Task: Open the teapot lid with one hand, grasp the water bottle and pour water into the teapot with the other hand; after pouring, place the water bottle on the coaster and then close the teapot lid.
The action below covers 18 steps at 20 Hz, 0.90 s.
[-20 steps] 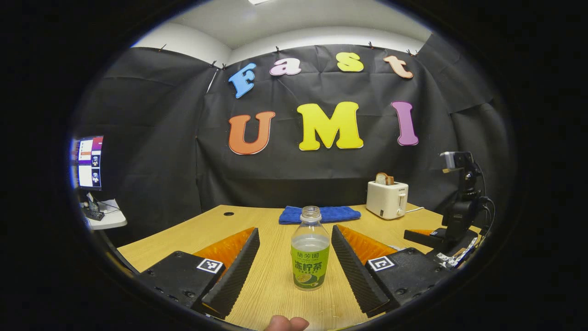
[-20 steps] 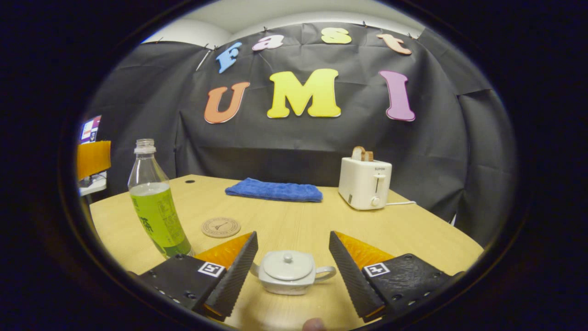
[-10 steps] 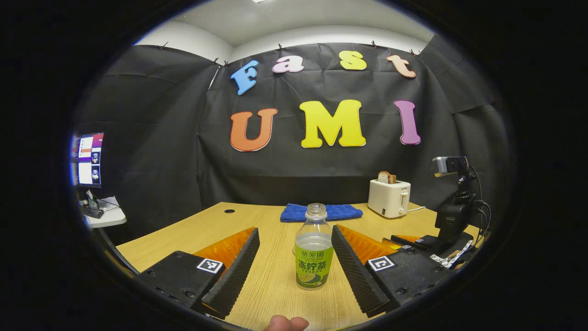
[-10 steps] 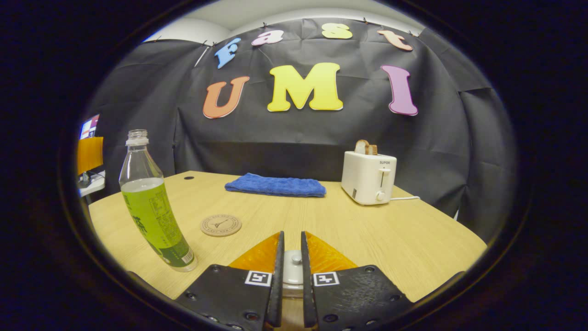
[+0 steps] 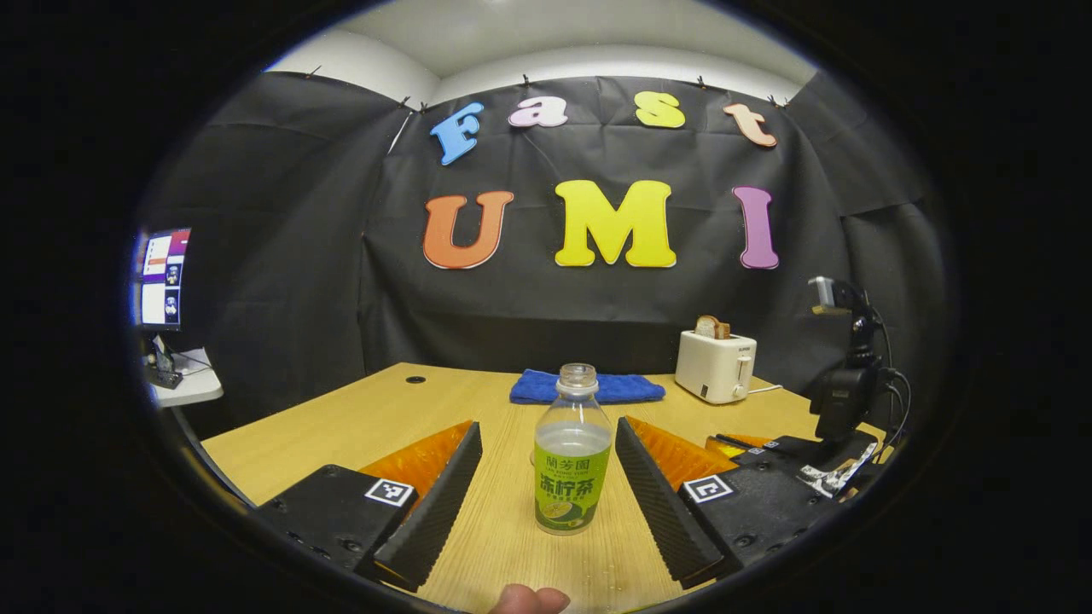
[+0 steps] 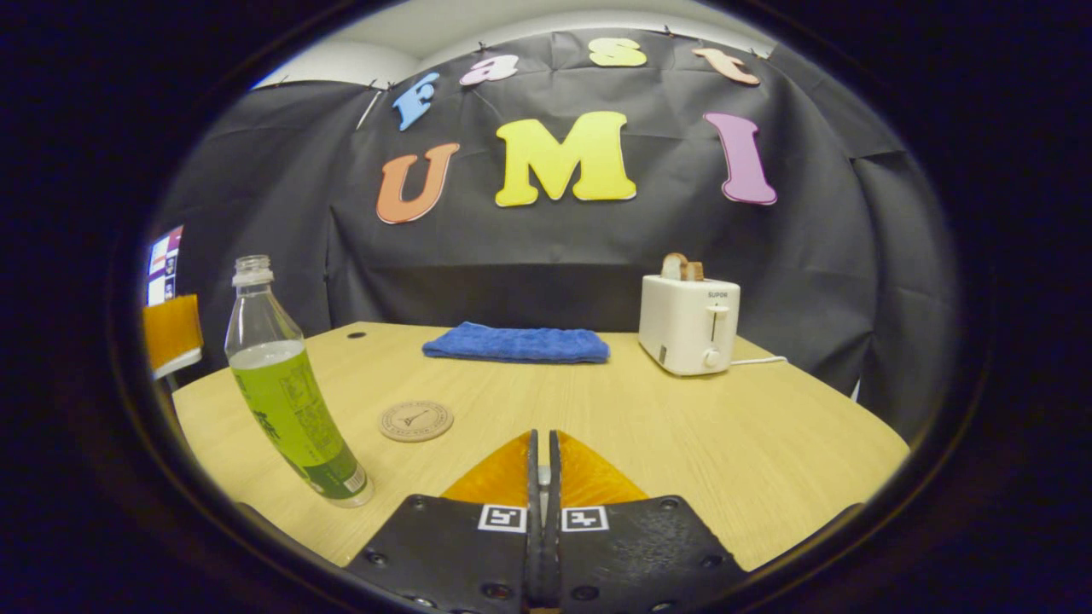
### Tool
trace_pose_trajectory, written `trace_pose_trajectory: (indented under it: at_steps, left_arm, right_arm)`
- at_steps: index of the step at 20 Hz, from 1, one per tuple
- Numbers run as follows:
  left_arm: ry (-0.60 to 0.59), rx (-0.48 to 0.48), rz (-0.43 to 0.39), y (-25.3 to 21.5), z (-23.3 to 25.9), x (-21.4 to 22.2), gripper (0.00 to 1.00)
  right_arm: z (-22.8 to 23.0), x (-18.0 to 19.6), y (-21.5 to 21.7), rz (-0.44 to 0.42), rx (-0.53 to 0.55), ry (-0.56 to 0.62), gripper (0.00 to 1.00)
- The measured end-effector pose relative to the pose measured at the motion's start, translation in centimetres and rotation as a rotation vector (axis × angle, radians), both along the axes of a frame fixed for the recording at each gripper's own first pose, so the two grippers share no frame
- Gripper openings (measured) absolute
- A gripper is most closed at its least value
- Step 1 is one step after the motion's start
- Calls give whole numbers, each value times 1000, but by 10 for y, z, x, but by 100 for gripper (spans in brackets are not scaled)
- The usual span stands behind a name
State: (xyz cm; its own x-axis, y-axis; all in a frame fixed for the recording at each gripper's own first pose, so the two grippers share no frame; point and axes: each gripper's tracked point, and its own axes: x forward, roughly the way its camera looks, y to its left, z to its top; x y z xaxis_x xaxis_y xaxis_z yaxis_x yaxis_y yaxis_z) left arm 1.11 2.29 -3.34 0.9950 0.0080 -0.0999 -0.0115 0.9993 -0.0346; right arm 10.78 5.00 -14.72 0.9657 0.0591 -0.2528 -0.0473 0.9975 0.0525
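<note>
My left tool [image 5: 546,477] is spread wide, with the water bottle [image 5: 572,460] standing upright and uncapped on the bench [image 5: 358,426] between its fingers, touched by neither. My right tool [image 6: 543,477] is pressed nearly shut; a sliver of something pale shows in the slit, so I cannot tell whether it holds the teapot lid. In the right gripper view the coaster [image 6: 415,420] lies just right of the bottle. A blue cloth [image 6: 517,343] and toaster [image 6: 688,324] sit at the far edge.
</note>
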Motion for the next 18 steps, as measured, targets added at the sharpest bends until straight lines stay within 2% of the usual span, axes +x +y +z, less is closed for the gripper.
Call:
trace_pose_trajectory:
  at_steps: [9, 18]
  left_arm:
    - [88, -41, -38, -17, -44, 6, 99]
    - [166, -69, -46, -23, -87, 31, 99]
  right_arm:
    - [37, -12, -4, 30, -6, -64, 0]
    - [65, -44, -36, 0, -26, -107, 0]
